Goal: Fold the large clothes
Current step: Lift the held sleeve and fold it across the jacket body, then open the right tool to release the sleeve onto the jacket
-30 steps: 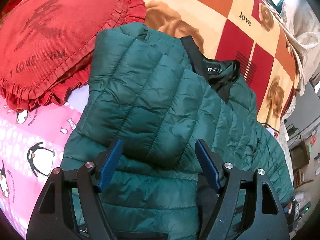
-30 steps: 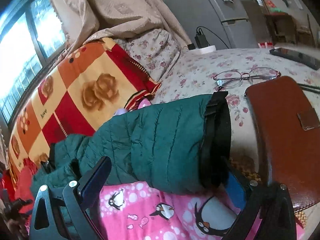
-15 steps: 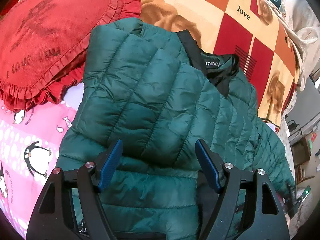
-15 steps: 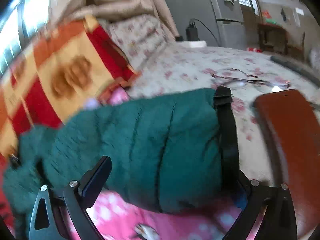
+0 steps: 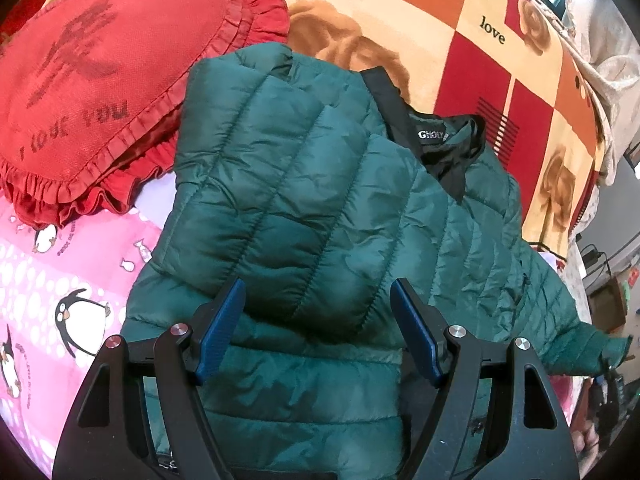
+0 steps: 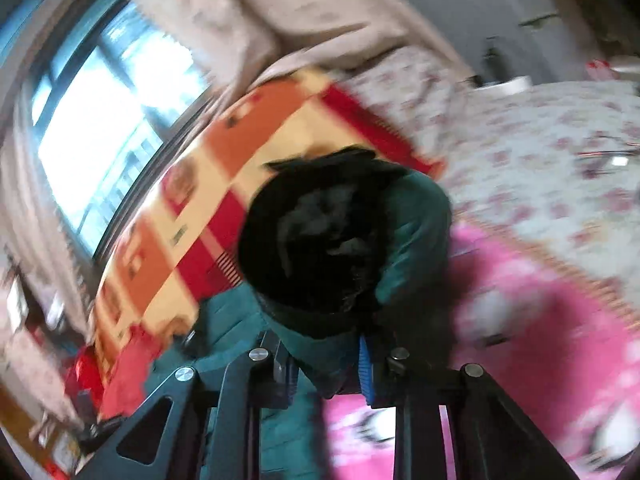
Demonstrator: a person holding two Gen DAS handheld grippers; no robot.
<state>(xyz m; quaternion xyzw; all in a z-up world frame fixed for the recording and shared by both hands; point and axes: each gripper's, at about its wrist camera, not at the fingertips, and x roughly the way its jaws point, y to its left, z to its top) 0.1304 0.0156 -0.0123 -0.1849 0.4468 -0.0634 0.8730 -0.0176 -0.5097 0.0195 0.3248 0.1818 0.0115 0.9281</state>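
Green jacket (image 5: 320, 208) spread on the bed (image 5: 60, 280), one side folded over the body, collar toward the blanket (image 5: 500, 60). Left gripper (image 5: 318, 328) above the hem, level, fingers wide apart — nothing between. Right gripper (image 6: 326, 364) tilted up, clamped on the sleeve cuff (image 6: 316, 240) — blurred.

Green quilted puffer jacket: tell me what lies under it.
Under the green quilted puffer jacket shows the pink penguin-print sheet, with the orange-and-red checked blanket beneath its collar end. The red ruffled heart cushion lies beside it. Whatever is directly beneath the jacket's middle is covered.
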